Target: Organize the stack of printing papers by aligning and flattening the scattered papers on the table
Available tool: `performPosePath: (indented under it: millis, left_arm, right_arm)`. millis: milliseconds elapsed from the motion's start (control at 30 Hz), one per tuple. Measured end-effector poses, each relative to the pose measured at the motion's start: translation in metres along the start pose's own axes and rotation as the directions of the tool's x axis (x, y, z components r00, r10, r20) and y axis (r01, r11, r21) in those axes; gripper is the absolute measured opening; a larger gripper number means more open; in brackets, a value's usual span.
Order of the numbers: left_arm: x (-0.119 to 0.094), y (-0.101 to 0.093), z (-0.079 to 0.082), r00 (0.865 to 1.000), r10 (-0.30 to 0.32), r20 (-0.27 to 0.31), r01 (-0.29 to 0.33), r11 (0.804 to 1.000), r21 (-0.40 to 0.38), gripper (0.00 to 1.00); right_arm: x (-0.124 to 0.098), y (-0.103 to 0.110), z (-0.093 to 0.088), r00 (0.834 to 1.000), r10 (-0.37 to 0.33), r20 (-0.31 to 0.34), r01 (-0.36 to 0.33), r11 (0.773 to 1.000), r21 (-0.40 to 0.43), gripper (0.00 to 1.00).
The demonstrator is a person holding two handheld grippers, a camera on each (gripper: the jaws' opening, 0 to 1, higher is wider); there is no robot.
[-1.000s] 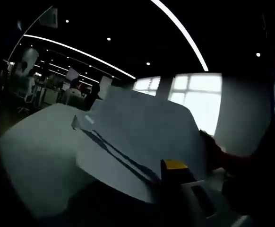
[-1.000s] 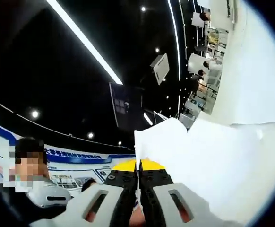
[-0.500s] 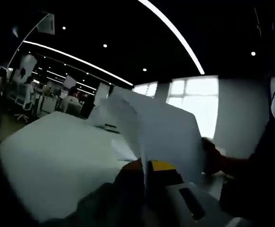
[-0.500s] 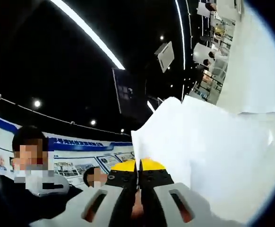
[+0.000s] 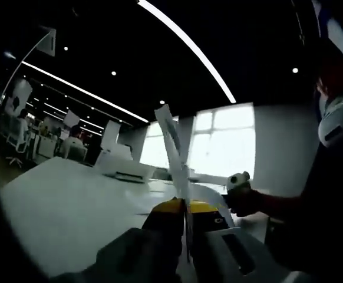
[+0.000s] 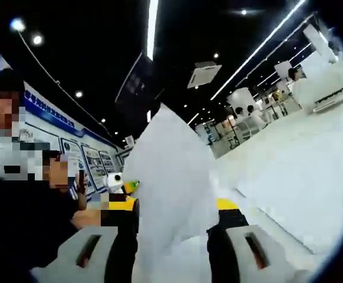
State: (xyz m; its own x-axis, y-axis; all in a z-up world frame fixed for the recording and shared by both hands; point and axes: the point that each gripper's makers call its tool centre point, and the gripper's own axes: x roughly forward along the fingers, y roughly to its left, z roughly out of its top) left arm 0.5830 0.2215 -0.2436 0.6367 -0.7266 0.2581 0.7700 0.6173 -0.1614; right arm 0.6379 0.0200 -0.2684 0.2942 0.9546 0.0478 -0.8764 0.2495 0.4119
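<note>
Yellow-tipped grey hand-held gripper [image 5: 185, 207]

The right gripper [image 6: 174, 221] now stands open around the papers [image 6: 168, 177], no longer pinching them; in the left gripper [image 5: 185, 207] the papers now stand edge-on

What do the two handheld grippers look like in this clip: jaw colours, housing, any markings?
The left gripper has black jaws with yellow tips, rising from a pale grey housing with a slotted cutout. The right gripper matches: black jaws, yellow tips, grey housings each with an oblong slot showing orange inside. No cables or printed markings are legible. A dark sleeve shows in the left gripper view.
</note>
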Motion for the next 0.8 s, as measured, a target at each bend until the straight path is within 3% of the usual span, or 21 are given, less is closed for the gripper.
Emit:
performPosePath:
  millis: [433,800]
  left_arm:
    - [0.001,-0.010,0.007,0.998,-0.036,0.048,0.036,0.999,-0.015,0.05]
    - [0.005,0.002,0.001,0.999,0.012,0.030,-0.011,0.999,-0.033,0.05]
  right_arm:
    - [-0.032,-0.024,0.009,0.993,-0.120,0.003,0.120,0.988,-0.099,0.46]
    - [-0.072,-0.052,0.037,0.963,-0.262,0.057,0.269,0.945,-0.189,0.46]
